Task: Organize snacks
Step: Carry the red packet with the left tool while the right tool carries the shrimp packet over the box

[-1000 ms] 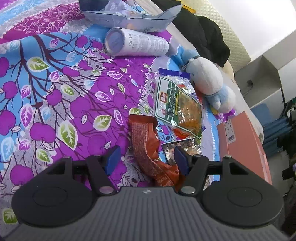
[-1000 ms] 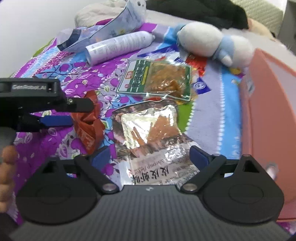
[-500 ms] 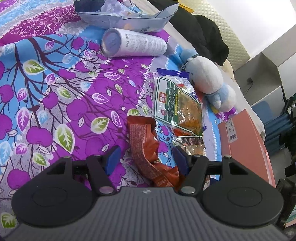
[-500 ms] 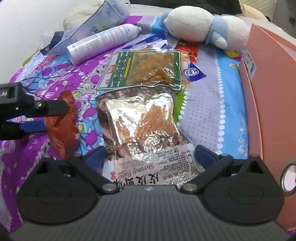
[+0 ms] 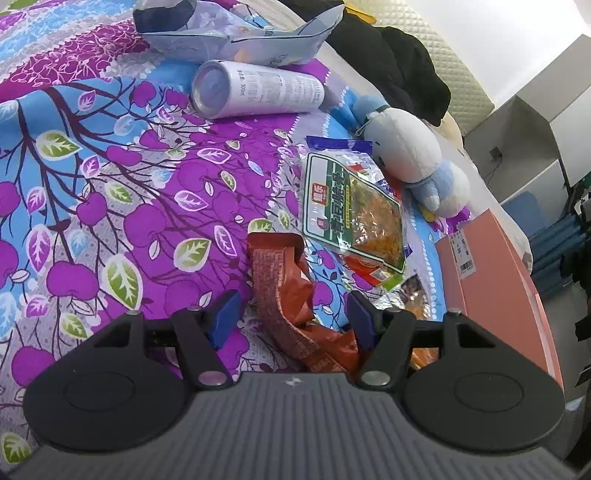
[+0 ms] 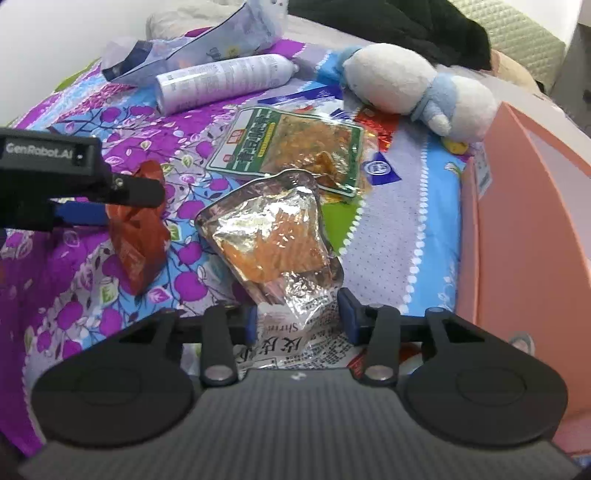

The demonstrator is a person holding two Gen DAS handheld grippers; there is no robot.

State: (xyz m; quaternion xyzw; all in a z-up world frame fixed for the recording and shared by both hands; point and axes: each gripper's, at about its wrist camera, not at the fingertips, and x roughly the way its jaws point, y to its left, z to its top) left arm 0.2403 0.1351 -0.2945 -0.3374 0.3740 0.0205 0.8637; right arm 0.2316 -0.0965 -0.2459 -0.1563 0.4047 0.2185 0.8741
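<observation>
Crinkled silver foil fills the right hand-held gripper [image 6: 298, 320]: its jaws have just been closing on the shrimp snack pack [image 6: 273, 240], whose near end hides under the gripper body. The left hand-held gripper [image 5: 293, 319] stands spread around the orange wrapper [image 5: 291, 295] on the bed [image 5: 92, 177], pads apparently clear, the wrapper's tail hidden.

At twelve o'clock from us lies a white spray can [image 5: 258, 92] on its side on the purple floral bedspread [image 5: 92, 177]. Just beyond it we see a crumpled pale blue bag [image 5: 236, 33]. At two o'clock a white and blue plush toy [image 5: 417, 166] rests near a black garment [image 5: 399, 62].
</observation>
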